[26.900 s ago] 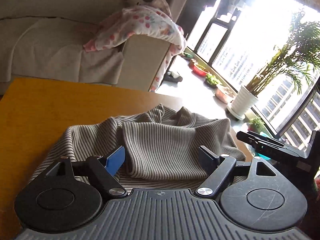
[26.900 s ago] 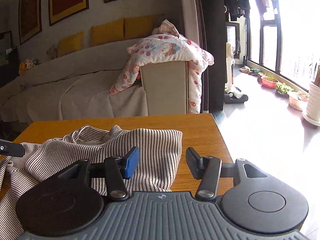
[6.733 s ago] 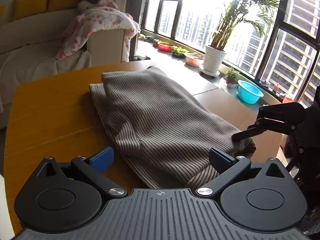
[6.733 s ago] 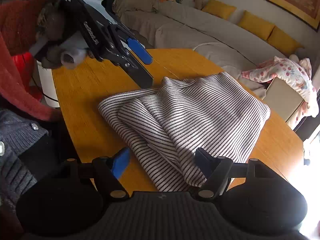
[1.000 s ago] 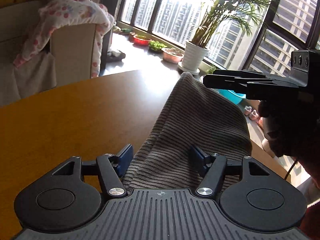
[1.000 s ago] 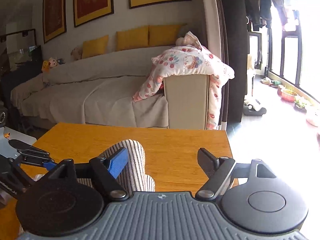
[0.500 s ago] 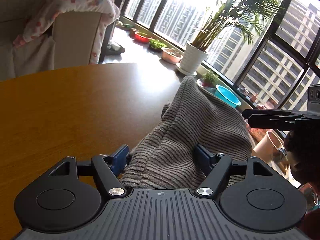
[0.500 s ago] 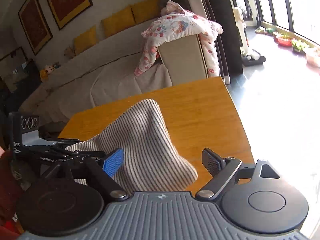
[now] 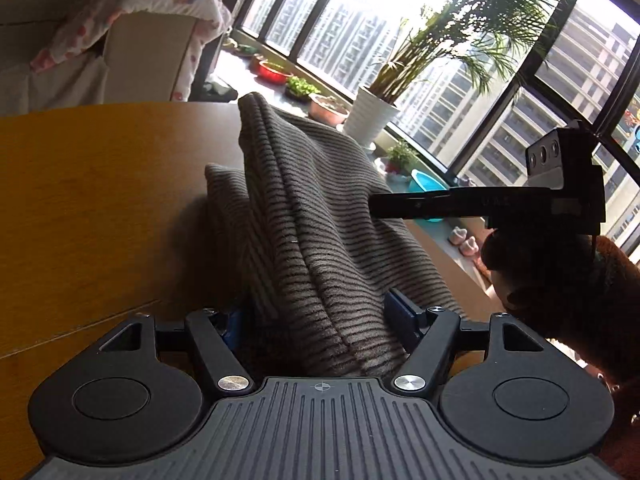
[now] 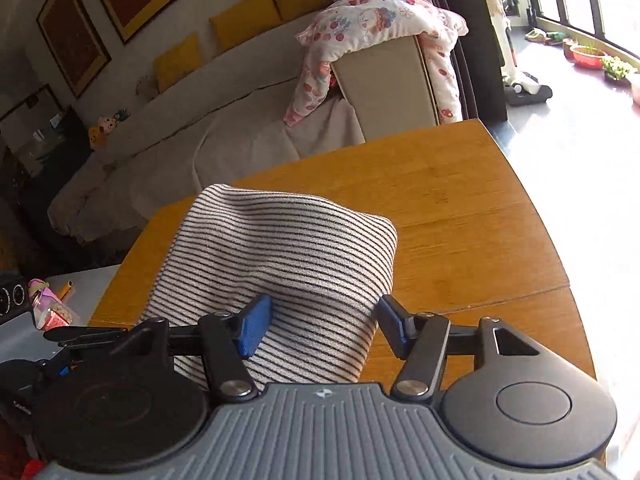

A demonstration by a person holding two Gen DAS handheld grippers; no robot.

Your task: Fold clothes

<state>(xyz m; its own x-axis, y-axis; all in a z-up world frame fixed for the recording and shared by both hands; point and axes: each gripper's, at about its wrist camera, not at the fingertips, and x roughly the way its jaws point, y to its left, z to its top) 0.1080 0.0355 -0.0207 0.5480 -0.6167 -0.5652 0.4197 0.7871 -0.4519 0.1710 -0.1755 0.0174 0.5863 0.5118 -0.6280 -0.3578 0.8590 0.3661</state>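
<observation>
Striped knit garment [image 9: 320, 216], grey-white with thin dark stripes, lies folded into a thick bundle on the wooden desk [image 9: 92, 184]. In the left wrist view one end of the bundle rises in a ridge from the desk toward the camera, and the near end sits bunched between the fingers of the left claw [image 9: 318, 320]. Both blue pads press against the fabric on either side, so the left claw holds the garment in a fairly wide grip.

In the right wrist view the same garment [image 10: 288, 248] spreads flat toward the far desk edge, with a rounded folded corner at its right. The right claw [image 10: 318, 326] stands wide apart over the near end of the fabric; its left blue pad [image 10: 254, 330] lies against the cloth, and its right finger sits at the cloth's right border. No pinch is visible there.

The right claw also appears at the right of the left wrist view [image 9: 384, 204], its fingers reaching level to the garment's side.

Beyond the desk stand a beige sofa [image 10: 224, 128] with yellow cushions [image 10: 240, 20], a floral quilt [image 10: 376, 20] draped over its armrest, and a potted palm [image 9: 404, 76] by the window.
</observation>
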